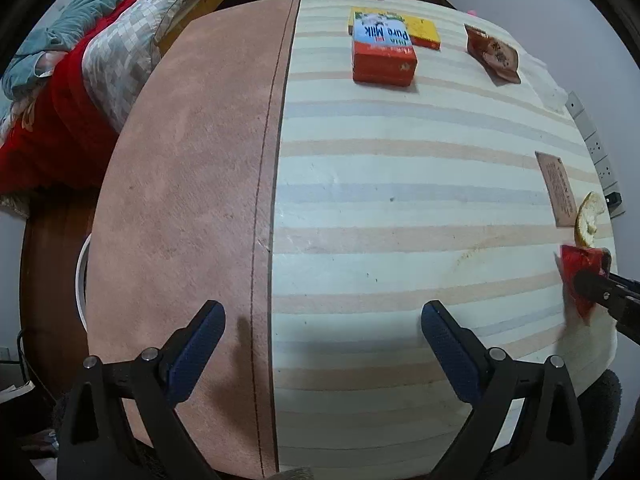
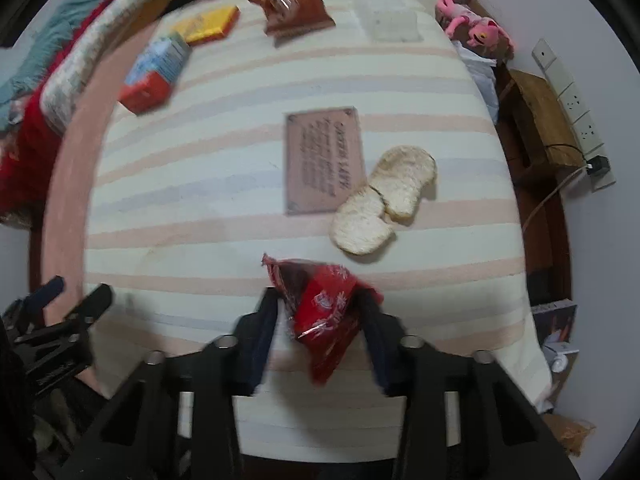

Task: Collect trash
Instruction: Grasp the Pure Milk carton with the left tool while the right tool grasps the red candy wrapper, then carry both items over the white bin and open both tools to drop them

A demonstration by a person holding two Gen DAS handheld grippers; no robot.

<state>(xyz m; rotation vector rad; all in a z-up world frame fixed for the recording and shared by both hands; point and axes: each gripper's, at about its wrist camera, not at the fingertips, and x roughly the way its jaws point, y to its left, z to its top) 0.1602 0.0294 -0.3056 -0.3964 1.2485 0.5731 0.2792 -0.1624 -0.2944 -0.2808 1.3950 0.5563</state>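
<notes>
1. Right gripper (image 2: 320, 312): fingers pinch a red wrapper (image 2: 324, 316), held just above the near edge of the striped cloth (image 2: 200, 200).
2. Left gripper (image 1: 322, 344): fingers spread wide with nothing between them, over the seam where the pink cloth (image 1: 192, 184) meets the striped one.
3. Peel (image 2: 380, 200): two pale pieces lying just beyond the wrapper and touching a brown card (image 2: 320, 160).
4. Far end of the cloth: milk carton (image 1: 384, 52), yellow box (image 1: 424, 32), brown wrapper (image 1: 494, 54).

Motion blur smears the milk carton (image 2: 154, 76); the card's (image 2: 322, 160) print is unreadable.
</notes>
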